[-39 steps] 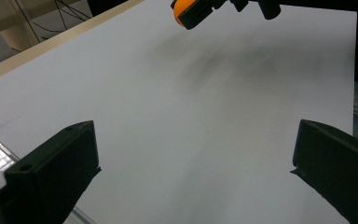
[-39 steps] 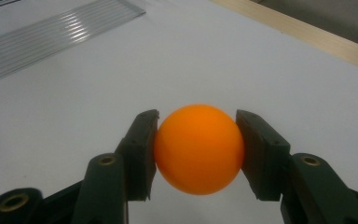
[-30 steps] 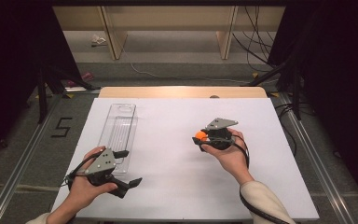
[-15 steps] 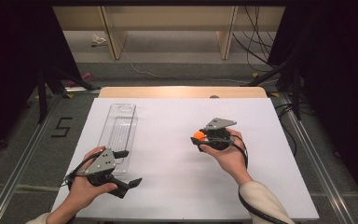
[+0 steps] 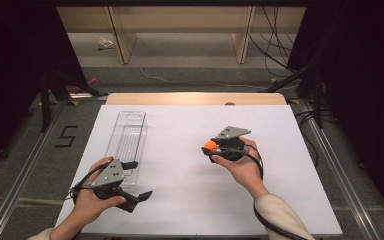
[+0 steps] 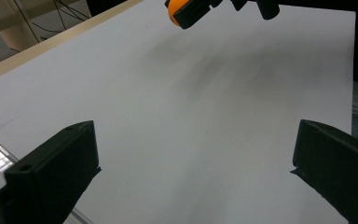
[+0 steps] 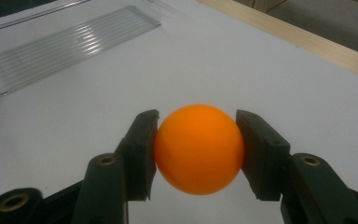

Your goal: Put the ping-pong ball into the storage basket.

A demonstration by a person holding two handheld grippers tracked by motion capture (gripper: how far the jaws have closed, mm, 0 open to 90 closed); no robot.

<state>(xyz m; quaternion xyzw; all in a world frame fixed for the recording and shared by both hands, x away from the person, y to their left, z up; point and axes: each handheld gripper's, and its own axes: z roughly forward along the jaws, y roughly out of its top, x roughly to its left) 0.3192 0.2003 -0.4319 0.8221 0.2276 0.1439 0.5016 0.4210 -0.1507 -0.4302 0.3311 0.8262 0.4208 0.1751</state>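
Note:
My right gripper [image 5: 211, 148] is shut on an orange ball [image 5: 210, 145] and holds it just above the white table [image 5: 190, 200], right of centre. In the right gripper view the ball [image 7: 199, 148] is pinched between both black pads [image 7: 142, 149]. My left gripper [image 5: 137, 179] rests low at the front left, open, with nothing between its wide-set jaws. A clear plastic tray [image 5: 127, 137] lies lengthwise just beyond it. In the left gripper view the open left gripper [image 6: 193, 154] faces bare table, and the ball [image 6: 175, 11] shows at the top edge.
The white sheet covers a wooden tabletop whose far edge [image 5: 195, 98] shows. In the right gripper view the ribbed clear tray [image 7: 70, 44] lies at the upper left. Cables and shelf legs stand on the floor beyond the table [image 5: 180, 50].

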